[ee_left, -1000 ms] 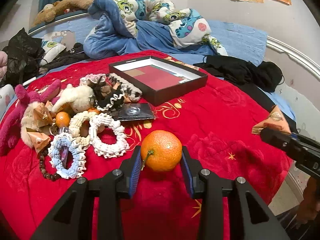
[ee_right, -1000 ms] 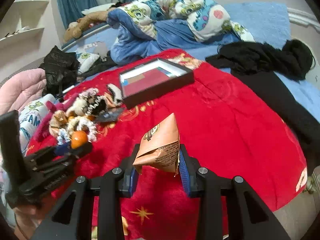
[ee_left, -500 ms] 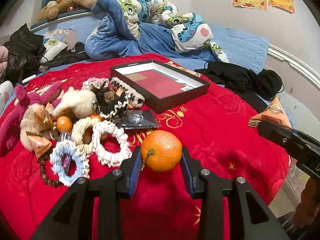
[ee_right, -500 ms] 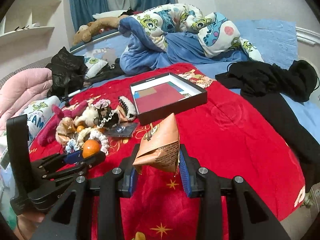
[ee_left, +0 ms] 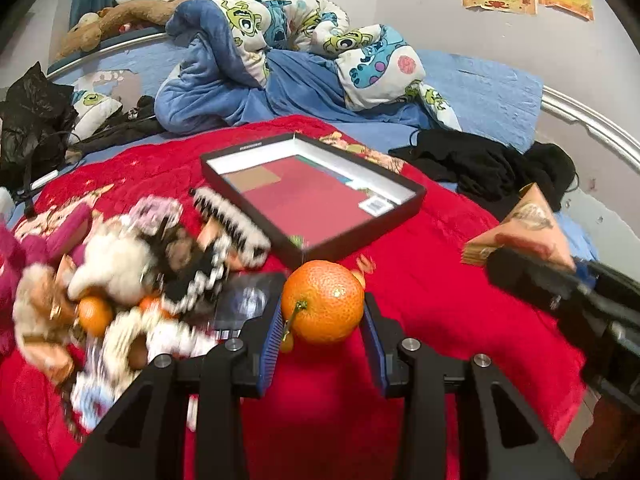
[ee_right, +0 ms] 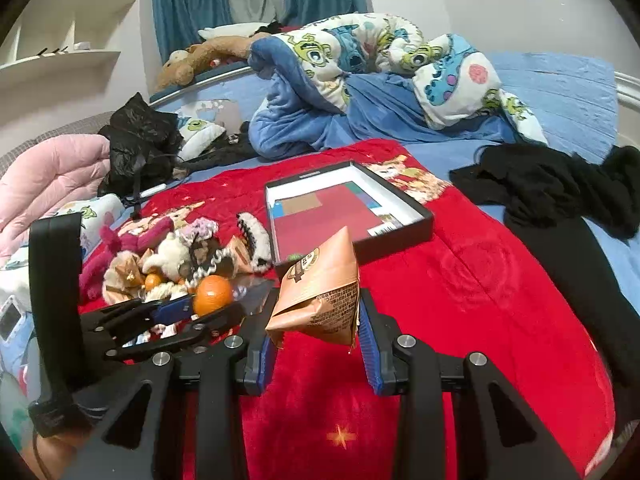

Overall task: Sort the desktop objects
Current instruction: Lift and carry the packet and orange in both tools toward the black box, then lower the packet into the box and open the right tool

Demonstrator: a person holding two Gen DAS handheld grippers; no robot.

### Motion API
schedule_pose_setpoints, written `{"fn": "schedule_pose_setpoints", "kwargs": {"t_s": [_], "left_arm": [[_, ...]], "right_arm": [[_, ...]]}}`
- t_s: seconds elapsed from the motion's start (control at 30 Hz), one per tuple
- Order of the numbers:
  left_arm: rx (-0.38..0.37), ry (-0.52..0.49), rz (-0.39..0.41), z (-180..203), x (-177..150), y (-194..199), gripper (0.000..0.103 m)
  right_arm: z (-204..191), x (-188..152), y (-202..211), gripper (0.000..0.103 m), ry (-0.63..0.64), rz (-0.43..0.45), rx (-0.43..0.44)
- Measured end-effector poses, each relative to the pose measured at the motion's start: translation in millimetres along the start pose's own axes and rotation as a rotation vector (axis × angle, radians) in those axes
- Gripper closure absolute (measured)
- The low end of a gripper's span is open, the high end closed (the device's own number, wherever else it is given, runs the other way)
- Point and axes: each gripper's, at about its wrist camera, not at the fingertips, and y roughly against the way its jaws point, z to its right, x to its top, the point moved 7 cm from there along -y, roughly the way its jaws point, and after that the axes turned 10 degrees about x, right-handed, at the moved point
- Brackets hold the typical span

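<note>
Count first: one open black box [ee_left: 362, 227] w/ red lining on the red blanket [ee_left: 440, 312], one mandarin [ee_left: 323, 301] in your left gripper [ee_left: 322, 334], one orange triangular snack packet [ee_right: 320, 292] in your right gripper [ee_right: 318, 338]. Two more small mandarins [ee_left: 94, 314] show in the pile to the left, maybe more hidden. Pile [ee_left: 132, 276] = plush toys, frilly scrunchies, a dark flat packet [ee_left: 244, 300]; blurred, so no exact count. Behind: rumpled cartoon duvet [ee_left: 280, 52], black clothes [ee_left: 492, 168] right of box. Your left fingers [ee_left: 270, 344] pinch the mandarin at both sides, held above the blanket, just in front of the box's near corner. Right fingers [ee_right: 370, 348] clamp the packet's lower corners; it's creased, peak up. Mandarin looks bright, pitted, w/ stem stub facing you.
</note>
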Motion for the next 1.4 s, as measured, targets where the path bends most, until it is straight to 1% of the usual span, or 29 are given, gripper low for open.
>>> {"fn": "schedule_pose_setpoints", "kwargs": {"t_s": [0.17, 0.27, 0.37, 0.47, 0.6, 0.7, 0.77, 0.8, 0.87, 0.93, 1.0, 1.03, 1.17, 1.27, 1.4], "left_arm": [[0.005, 0.020, -0.006, 2, 23, -27, 0.064], [-0.004, 0.035, -0.012, 2, 36, -41, 0.064], [0.015, 0.026, -0.012, 4, 50, -59, 0.064], [0.018, 0.033, -0.020, 4, 60, -75, 0.064], [0.039, 0.022, -0.006, 6, 78, -99, 0.064], [0.026, 0.045, -0.024, 5, 87, -120, 0.064], [0.040, 0.069, -0.020, 3, 91, -132, 0.064], [0.045, 0.088, -0.024, 2, 93, -142, 0.064], [0.019, 0.109, -0.021, 3, 95, -155, 0.065], [0.003, 0.096, -0.028, 7, 92, -167, 0.064], [-0.006, 0.075, -0.060, 12, 85, -181, 0.065], [-0.002, 0.065, -0.067, 13, 84, -184, 0.065], [0.011, 0.038, -0.047, 18, 81, -184, 0.064], [0.031, 0.022, -0.046, 20, 79, -187, 0.065], [0.062, -0.011, -0.045, 24, 75, -187, 0.065]], "right_arm": [[10, 16, -22, 0.069, -0.050, 0.004, 0.040], [19, 29, -36, 0.069, -0.084, 0.019, 0.039], [22, 42, -52, 0.069, -0.047, 0.019, 0.032], [28, 59, -69, 0.069, 0.004, 0.014, 0.015], [41, 81, -92, 0.069, 0.062, 0.020, -0.014], [53, 93, -110, 0.069, 0.074, 0.015, -0.024], [63, 98, -127, 0.069, 0.066, 0.010, -0.012], [67, 99, -133, 0.069, 0.062, 0.006, -0.006], [78, 99, -149, 0.069, 0.062, -0.009, -0.015], [87, 95, -165, 0.069, 0.049, -0.035, -0.017], [96, 89, -179, 0.069, 0.030, -0.070, 0.006], [99, 85, -184, 0.069, 0.030, -0.078, 0.015], [111, 67, -201, 0.069, -0.008, -0.124, 0.037], [111, 67, -199, 0.069, -0.002, -0.121, 0.044], [112, 63, -204, 0.068, 0.025, -0.144, 0.009]]}}
